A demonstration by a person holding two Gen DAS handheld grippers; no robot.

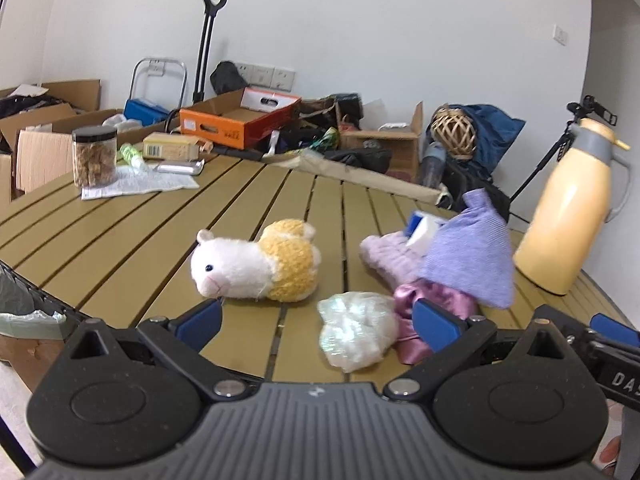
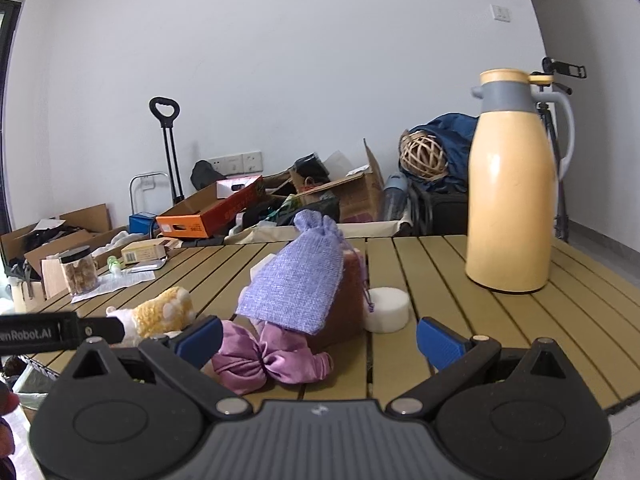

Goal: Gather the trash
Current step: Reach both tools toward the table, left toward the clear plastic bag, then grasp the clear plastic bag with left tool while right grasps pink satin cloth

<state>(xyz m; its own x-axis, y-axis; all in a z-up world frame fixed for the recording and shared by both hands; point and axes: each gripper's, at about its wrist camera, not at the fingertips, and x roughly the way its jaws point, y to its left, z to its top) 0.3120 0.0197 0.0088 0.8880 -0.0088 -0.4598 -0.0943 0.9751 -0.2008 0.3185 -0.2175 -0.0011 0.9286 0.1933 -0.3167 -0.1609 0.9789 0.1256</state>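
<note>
While both grippers are hovering low at the near edge of the slatted olive-tan table (image 1: 168, 236), nothing is yet being carried, so the collecting is looking barely begun. The left gripper (image 1: 318, 320) is holding its blue-padded jaws wide apart with nothing between the pads, and the crumpled ball of pale, shiny plastic wrap (image 1: 356, 330) is lying on the table just ahead of them, nearer the right-hand pad and touching the shiny pink satin pouch (image 1: 436, 302) beside it; this wad is reading as the likeliest piece of trash. The right gripper (image 2: 320, 338) is likewise standing with its jaws spread and empty, the pink pouch sitting just in front of its left pad. Leaning over that pouch is a lilac woven drawstring bag (image 2: 296, 280), with a white round foam disc (image 2: 386, 308) close by on its right. A white and yellow plush hamster (image 1: 256, 266) is lying to the left, and a tall cream thermos jug with a grey collar (image 2: 512, 200) is standing well apart at the far right. A clear jar with a black lid (image 1: 94, 156) and a printed paper sheet (image 1: 140, 182) are sitting at the far left corner. What looks like a bag-lined bin (image 1: 24, 308) is showing below the table's left edge, though I cannot tell its contents. By my judgement, every pickup is remaining to be done.
</note>
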